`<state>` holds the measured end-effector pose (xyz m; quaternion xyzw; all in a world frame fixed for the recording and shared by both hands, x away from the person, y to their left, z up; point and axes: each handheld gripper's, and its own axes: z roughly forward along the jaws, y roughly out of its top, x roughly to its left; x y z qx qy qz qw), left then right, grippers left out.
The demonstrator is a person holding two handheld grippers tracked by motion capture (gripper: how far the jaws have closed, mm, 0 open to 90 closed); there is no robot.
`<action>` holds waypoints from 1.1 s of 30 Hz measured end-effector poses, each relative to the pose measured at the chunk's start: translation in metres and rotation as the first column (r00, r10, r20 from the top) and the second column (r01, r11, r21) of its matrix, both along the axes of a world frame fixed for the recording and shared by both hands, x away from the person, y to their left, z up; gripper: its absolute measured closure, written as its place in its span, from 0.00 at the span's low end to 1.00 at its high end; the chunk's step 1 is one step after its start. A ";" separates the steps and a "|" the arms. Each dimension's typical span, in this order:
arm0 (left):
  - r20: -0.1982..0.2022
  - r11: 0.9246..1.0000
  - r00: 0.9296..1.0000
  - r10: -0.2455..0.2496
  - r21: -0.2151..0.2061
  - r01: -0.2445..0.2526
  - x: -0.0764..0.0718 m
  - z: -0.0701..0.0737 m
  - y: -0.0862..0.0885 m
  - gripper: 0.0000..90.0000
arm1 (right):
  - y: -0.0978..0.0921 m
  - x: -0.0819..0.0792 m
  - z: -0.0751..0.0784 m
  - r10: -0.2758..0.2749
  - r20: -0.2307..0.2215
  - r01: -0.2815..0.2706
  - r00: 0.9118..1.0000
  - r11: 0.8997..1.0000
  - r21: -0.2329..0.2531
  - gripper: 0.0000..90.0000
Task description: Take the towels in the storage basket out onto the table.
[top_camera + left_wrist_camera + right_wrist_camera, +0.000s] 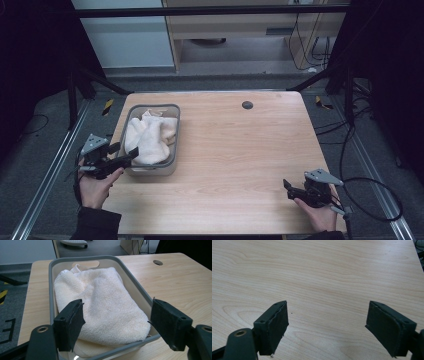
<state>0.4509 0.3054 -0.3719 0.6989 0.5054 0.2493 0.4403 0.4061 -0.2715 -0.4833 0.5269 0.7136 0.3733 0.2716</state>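
Observation:
A grey rectangular bin (176, 131) (53, 280) stands on the left part of the wooden table and holds folded cream towels (150, 136) (105, 307). My left gripper (125, 151) (116, 322) is open at the bin's near end, its jaws spread wide on either side of the top towel's near edge, not touching it. My right gripper (286, 187) (328, 327) is open too, low over bare wood near the table's front right, with nothing between its jaws.
The table (240, 160) has a round cable hole (247, 105) at the back. Dark frame posts and cables flank it, and a cable loops off the right gripper (370, 200). The floor lies beyond the table's left edge (15, 315).

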 end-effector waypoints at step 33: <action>-0.095 0.993 0.995 -0.041 0.103 0.051 0.044 0.010 -0.027 0.27 | -0.001 0.000 0.001 0.001 -0.002 -0.001 1.000 1.000 0.005 0.21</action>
